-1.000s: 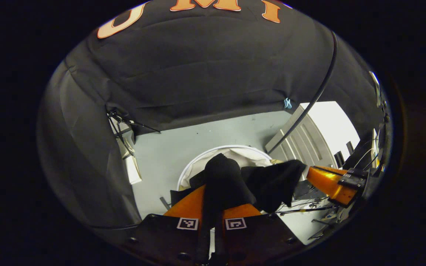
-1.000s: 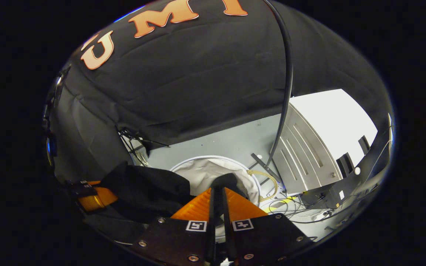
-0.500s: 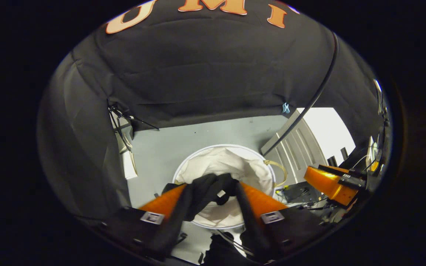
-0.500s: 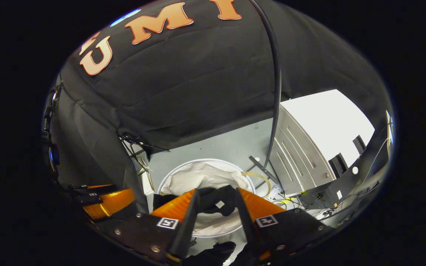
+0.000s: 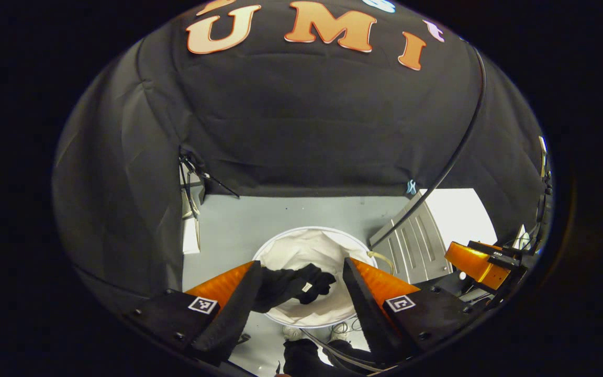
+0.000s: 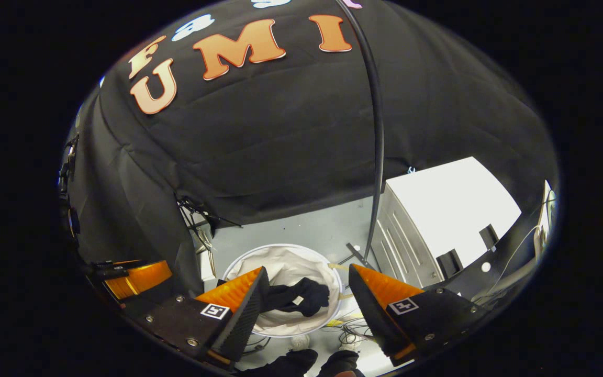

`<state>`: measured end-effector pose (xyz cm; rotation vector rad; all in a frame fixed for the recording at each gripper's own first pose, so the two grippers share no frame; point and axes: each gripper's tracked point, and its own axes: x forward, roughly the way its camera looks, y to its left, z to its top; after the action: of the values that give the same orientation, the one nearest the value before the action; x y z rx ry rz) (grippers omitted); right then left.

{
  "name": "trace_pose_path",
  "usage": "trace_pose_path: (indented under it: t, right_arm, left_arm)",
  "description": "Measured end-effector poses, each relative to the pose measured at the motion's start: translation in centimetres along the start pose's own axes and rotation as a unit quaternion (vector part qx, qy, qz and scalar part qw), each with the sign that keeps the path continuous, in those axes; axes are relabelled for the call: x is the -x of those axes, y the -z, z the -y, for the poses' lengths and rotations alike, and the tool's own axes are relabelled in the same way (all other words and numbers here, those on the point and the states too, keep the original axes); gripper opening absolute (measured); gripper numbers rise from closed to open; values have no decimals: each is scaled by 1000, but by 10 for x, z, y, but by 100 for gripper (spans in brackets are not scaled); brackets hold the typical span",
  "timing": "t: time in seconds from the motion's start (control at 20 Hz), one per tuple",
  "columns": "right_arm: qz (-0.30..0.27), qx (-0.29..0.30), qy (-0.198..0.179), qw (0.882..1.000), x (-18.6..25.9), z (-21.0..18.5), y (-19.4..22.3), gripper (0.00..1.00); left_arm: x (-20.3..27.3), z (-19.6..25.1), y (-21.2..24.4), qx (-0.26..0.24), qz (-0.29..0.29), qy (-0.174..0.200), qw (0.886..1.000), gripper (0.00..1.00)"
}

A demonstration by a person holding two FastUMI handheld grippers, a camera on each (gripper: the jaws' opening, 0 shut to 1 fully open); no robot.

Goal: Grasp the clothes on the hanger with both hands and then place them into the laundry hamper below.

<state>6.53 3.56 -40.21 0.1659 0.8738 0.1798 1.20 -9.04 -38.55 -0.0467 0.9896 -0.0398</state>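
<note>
The black clothes (image 5: 291,285) lie crumpled inside the round white laundry hamper (image 5: 312,229) on the grey floor. My left gripper (image 5: 300,263) hangs above the hamper, open, its fingers spread wide and touching nothing. In the right gripper view the same black clothes (image 6: 299,298) rest in the hamper (image 6: 280,247), below my right gripper (image 6: 308,270), which is open and holds nothing. The right gripper's body (image 5: 477,264) shows at the right edge of the left gripper view. The left gripper's body (image 6: 134,277) shows at the left edge of the right gripper view.
A white slatted cabinet (image 6: 448,209) stands right of the hamper, with a black curved cable (image 6: 377,131) running down beside it. A thin stand (image 5: 191,178) leans at the back left. Loose wires (image 6: 348,327) lie on the floor by the hamper's near side.
Both grippers went from shut on the black clothes to wide open. The clothes dropped into the hamper, and both grippers have lifted away from it.
</note>
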Motion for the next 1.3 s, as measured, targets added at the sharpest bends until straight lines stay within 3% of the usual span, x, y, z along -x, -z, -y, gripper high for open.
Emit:
trace_pose_path:
  t: [0.4,0.7,1.05,1.3]
  right_arm:
    - [63,18,-8,998,63,35,-61,94]
    - [122,37,-8,992,120,50,-114,94]
    - [201,54,-31,978,188,45,-178,94]
    - [267,57,-58,960,242,34,-226,94]
  left_arm:
    - [82,2,-49,47,95,-15,994,100]
    - [144,-16,-84,61,171,-47,982,100]
    - [232,-32,-147,46,286,-90,953,100]
    - [287,-18,-180,40,353,-94,930,100]
